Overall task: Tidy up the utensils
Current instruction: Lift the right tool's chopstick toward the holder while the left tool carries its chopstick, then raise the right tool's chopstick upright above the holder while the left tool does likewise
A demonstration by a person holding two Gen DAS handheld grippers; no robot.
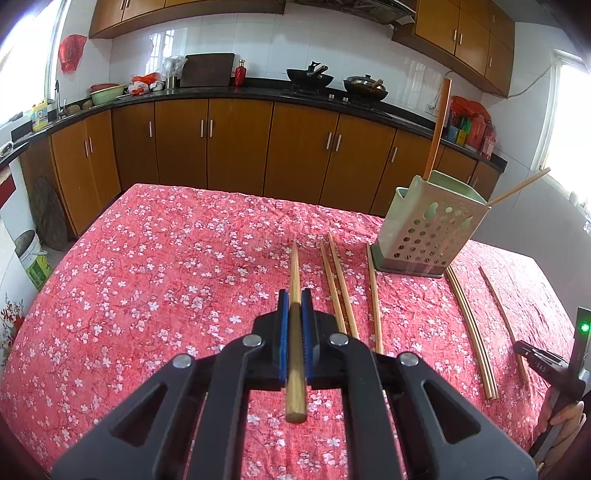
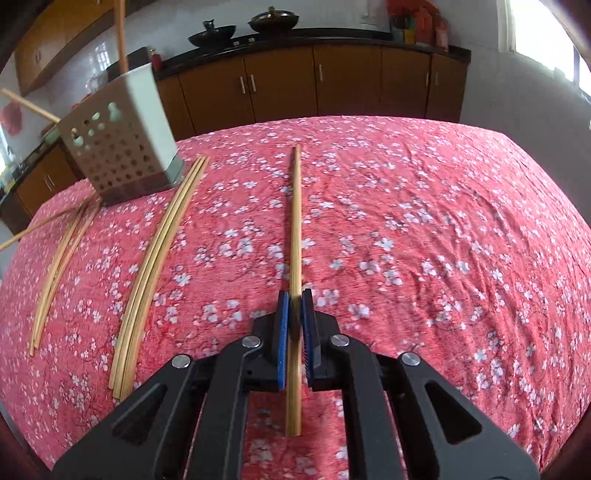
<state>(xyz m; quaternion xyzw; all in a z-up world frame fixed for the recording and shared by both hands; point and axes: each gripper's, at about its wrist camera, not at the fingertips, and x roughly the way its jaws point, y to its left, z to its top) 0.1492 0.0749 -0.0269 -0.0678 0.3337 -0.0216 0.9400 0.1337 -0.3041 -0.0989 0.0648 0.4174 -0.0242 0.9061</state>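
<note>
Table [image 1: 147, 258] under the red floral cloth fills both views. Perforated utensil holder [image 1: 432, 225], right of centre, has two chopsticks in it (task barely begun). Loose chopsticks [image 1: 341, 284] lie centre frame, about seven left. Left gripper [image 1: 295, 314] clamps one chopstick [image 1: 294, 266]; right gripper [image 2: 295, 314] clamps another chopstick [image 2: 296, 221].

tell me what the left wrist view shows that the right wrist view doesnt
Only the left wrist view shows the left gripper shut on a thick chopstick, a red bottle, a cutting board leaning on the wall, and a green basin.

Only the right wrist view shows the right gripper shut on a chopstick that lies alone on the cloth.

Both show the perforated utensil holder with chopsticks standing in it, loose chopsticks beside it, the floral tablecloth and two woks on the counter.
</note>
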